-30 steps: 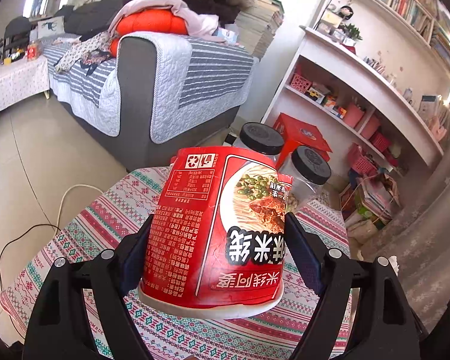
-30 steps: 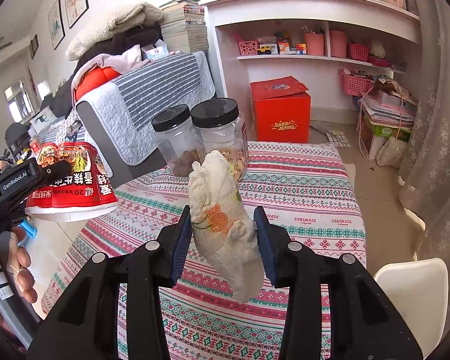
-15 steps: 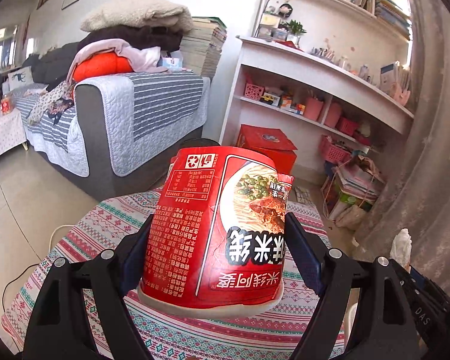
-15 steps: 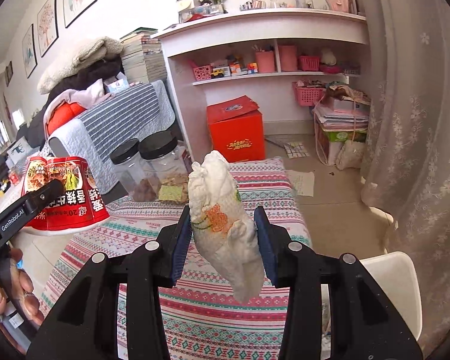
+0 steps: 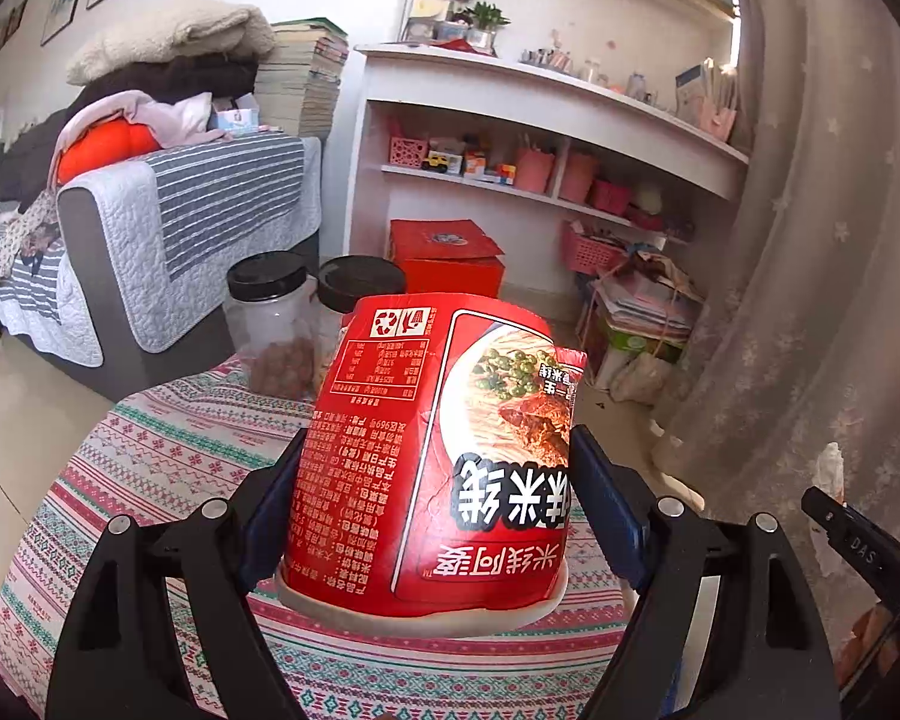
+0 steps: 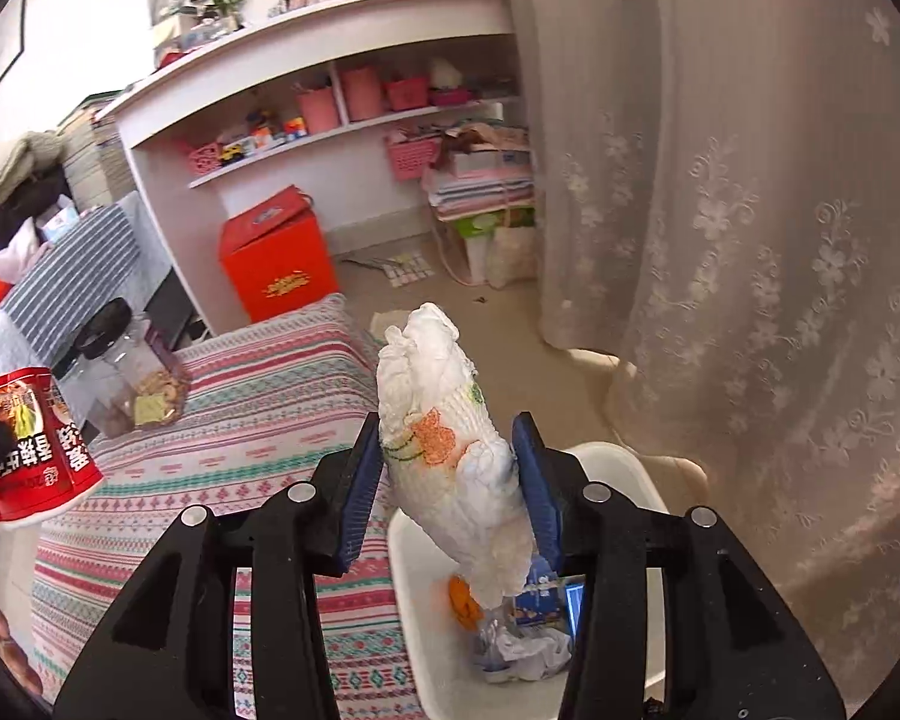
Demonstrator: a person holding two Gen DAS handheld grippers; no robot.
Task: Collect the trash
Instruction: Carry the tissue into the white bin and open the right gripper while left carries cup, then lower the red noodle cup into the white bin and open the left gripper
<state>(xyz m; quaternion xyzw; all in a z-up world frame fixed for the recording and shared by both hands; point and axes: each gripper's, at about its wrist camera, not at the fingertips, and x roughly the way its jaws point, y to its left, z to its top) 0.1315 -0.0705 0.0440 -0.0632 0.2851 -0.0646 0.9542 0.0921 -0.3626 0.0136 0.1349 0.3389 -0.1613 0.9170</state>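
Above the white bin [image 6: 624, 468], beside the patterned table [image 6: 258, 420]: two items of trash in transit.

Item one: crumpled tissue [image 6: 450, 450], white with an orange and green print. The right gripper [image 6: 450, 480] is carrying it directly over the bin, which already has wrappers in it. Its jaws have just been opening; the tissue is sitting between the pads, the right-hand one showing a slight gap, so release appears to be under way. Next move, as judged: widening the jaws until it drops clear.

Item two: red noodle cup [image 5: 432, 468], inverted, rim toward the camera. The left gripper [image 5: 438, 516] is clamping it wide across its sides, above the table, short of the bin. It is likely needing carrying over the bin, then releasing.

Writing: large white Chinese characters on the cup, upside down; recycling mark; nutrition panel too small to read. "DAS" is showing on the right gripper's finger in the left view; "HANDMADE" woven into the tablecloth.
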